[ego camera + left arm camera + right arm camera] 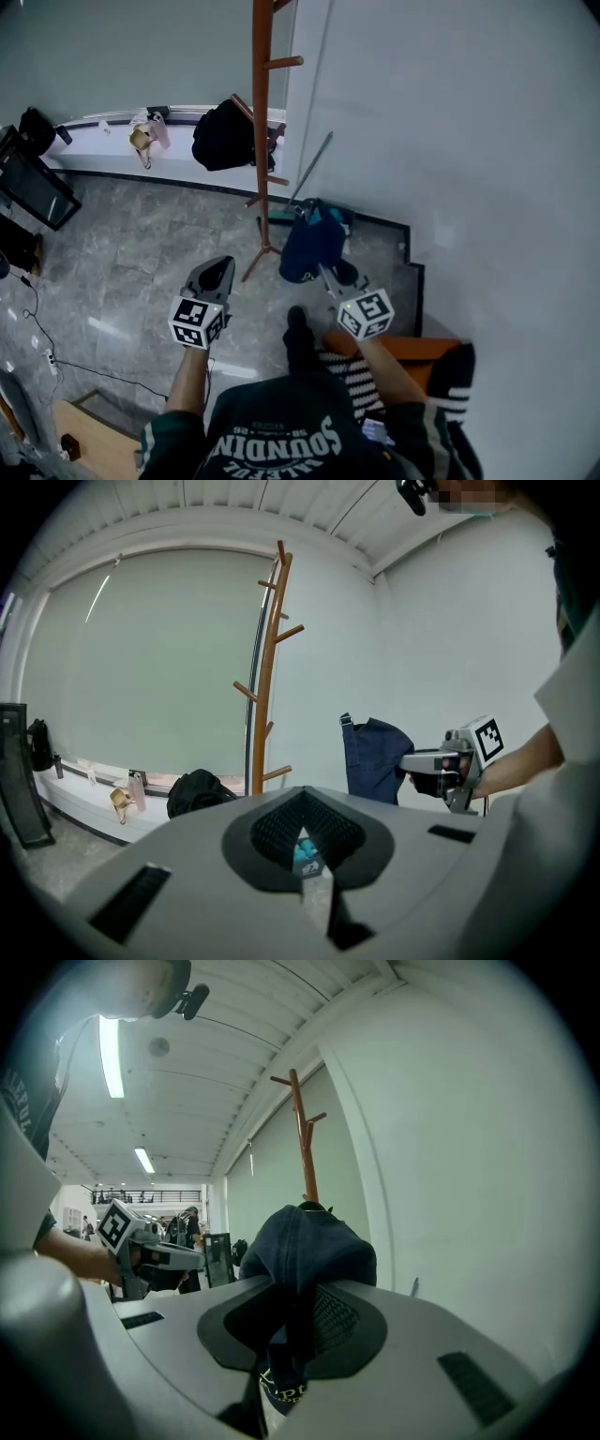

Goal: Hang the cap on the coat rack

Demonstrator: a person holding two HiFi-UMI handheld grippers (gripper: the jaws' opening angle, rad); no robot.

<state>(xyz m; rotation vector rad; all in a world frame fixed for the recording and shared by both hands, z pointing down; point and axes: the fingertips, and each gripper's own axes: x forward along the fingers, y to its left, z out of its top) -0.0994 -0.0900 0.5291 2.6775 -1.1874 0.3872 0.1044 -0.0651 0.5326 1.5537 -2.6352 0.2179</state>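
Note:
The wooden coat rack [261, 122] stands by the white wall, its pegs bare. A navy cap [309, 244] hangs from my right gripper [325, 272], which is shut on its fabric, to the right of the rack's base. In the right gripper view the cap [309, 1246] bulges up out of the right gripper [291, 1321], with the coat rack [303, 1138] behind it. My left gripper [214, 275] is held left of the pole, shut and holding nothing. The left gripper view shows the coat rack [267, 667], the cap [375, 757] and the right gripper [427, 761] beyond the left gripper [305, 841].
A black bag [223, 134] and small items lie on the window ledge [103, 141] behind the rack. A thin rod [314, 164] leans on the wall [469, 141] at the right. A dark monitor [33, 187] stands at the left, and cables [42, 347] trail on the floor.

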